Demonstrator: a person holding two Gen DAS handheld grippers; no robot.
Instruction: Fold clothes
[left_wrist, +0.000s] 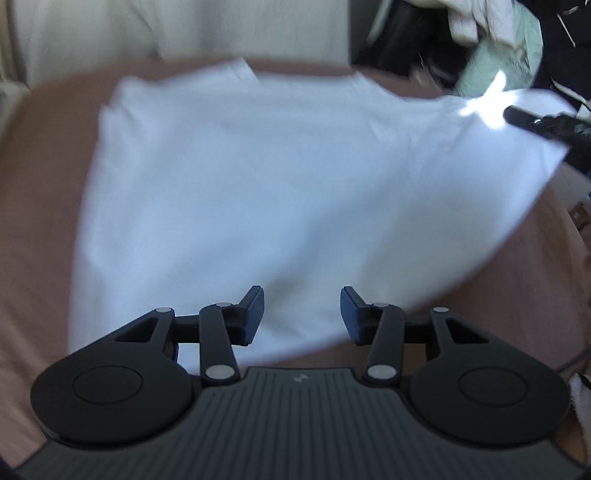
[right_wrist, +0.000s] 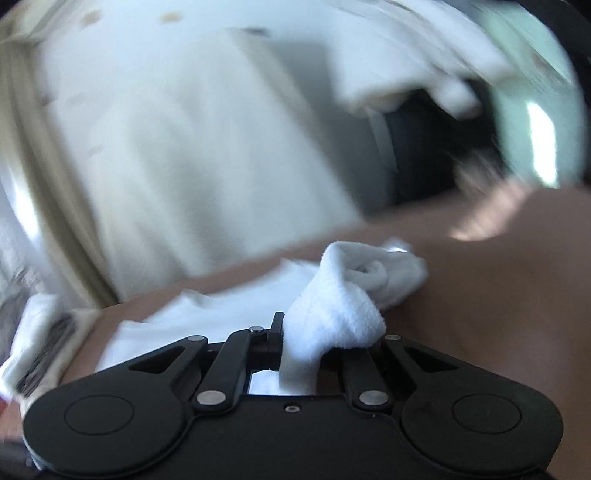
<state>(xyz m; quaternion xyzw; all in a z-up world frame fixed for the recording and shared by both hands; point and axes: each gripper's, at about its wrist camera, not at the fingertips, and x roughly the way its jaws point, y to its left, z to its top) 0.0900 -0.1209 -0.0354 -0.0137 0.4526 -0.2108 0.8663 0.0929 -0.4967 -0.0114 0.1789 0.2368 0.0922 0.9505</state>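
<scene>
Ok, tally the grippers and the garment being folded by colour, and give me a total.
White: 1, the t-shirt on the brown bed cover.
Black: 2, the left gripper and the right gripper.
Total: 3.

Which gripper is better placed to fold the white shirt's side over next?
Right, probably. The right gripper is shut on a bunched edge of the white shirt, lifted off the brown bed. The left gripper is open, holding nothing.

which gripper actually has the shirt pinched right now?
The right gripper: its fingers are shut on a bunched fold of the white T-shirt, lifting that side. The left gripper is open above the hem, with nothing pinched.
</scene>
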